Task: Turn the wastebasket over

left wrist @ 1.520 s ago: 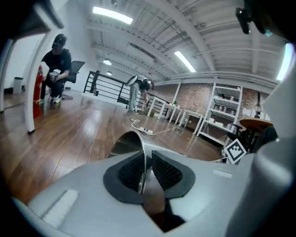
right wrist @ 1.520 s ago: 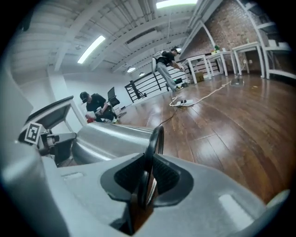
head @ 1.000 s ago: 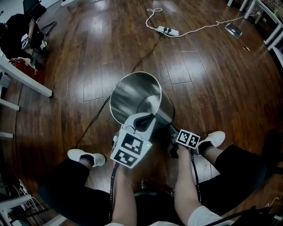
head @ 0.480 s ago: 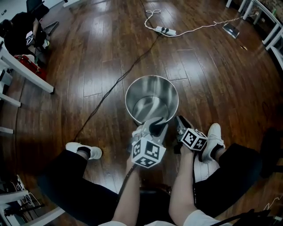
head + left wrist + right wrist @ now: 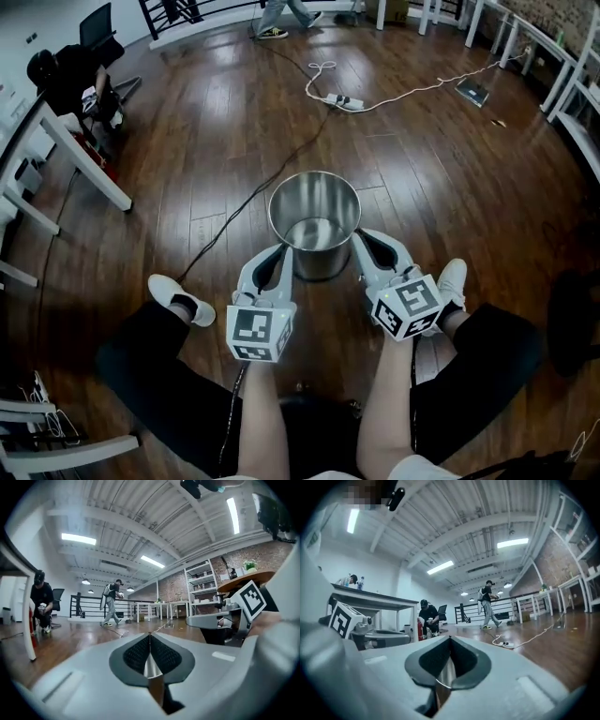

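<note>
Standing upright on wood floor (image 5: 441, 178), steel wastebasket (image 5: 315, 266); left tool (image 5: 278, 249), right tool (image 5: 362, 237) flank it, jaws together, empty (square-marker cubes (image 5: 255, 335))

The left gripper (image 5: 278, 251) and right gripper (image 5: 364, 239) are pale grey, black inside the jaws. Behind the jaws each carries a black-and-white marker cube (image 5: 258, 335). The person wears black trousers (image 5: 150, 375) and white shoes (image 5: 180, 298).
</note>
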